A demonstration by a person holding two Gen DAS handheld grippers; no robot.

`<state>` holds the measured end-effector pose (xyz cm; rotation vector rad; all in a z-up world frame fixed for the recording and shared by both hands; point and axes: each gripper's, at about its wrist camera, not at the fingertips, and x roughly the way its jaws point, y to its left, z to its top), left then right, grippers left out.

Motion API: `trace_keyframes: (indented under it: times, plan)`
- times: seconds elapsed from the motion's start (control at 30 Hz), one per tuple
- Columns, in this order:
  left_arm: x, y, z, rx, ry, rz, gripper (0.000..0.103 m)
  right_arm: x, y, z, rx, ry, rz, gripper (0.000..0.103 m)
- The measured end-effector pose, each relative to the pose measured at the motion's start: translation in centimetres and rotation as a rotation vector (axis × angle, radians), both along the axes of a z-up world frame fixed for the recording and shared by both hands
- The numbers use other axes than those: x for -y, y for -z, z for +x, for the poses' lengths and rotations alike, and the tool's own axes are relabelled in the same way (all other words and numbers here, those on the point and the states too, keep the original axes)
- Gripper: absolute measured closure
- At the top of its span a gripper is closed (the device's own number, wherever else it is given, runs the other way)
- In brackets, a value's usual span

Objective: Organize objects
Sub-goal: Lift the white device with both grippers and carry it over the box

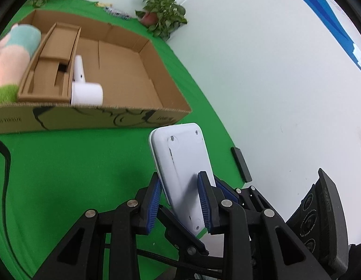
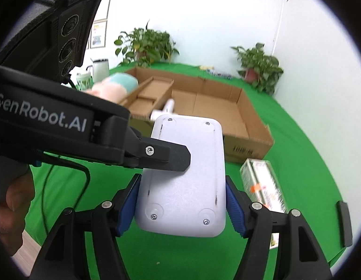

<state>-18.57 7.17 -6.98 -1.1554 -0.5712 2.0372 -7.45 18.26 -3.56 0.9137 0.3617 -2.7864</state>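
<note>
White plastic device [image 2: 180,182], screws showing on its flat back, is hanging clear above the green tabletop [image 1: 75,163], near the front wall of the cardboard box [image 1: 124,70]. Both tongs are pinching it: the left gripper [image 1: 180,200] is clamping its thin edges, and the right gripper [image 2: 180,207] is pressing blue pads [image 2: 234,210] against its wide sides. Inside the box, a white hair dryer [image 1: 85,88] is lying beside a cardboard insert [image 1: 51,70]. A long clear-wrapped package [image 2: 262,184] is lying near the tabletop's right edge.
</note>
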Motion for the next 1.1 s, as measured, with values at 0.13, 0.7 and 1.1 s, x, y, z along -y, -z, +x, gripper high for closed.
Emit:
trace_keyframes:
  times: [0.13,0.7,1.1]
  plan:
    - [0.8,-3.0,0.0,-0.038,-0.008,-0.007,0.076,0.1,-1.6,-0.1,-0.042,0.005,-0.012,0.037]
    - [1.4,-10.6,-1.1,-0.125,-0.053,-0.071,0.077,-1.7,-5.5,-1.4,-0.119,-0.002,-0.130,0.037]
    - [-0.8,-11.9,-6.0,-0.138,-0.026,-0.108,0.077,-2.9,-6.1,-4.6,-0.134,0.029,-0.141,0.037]
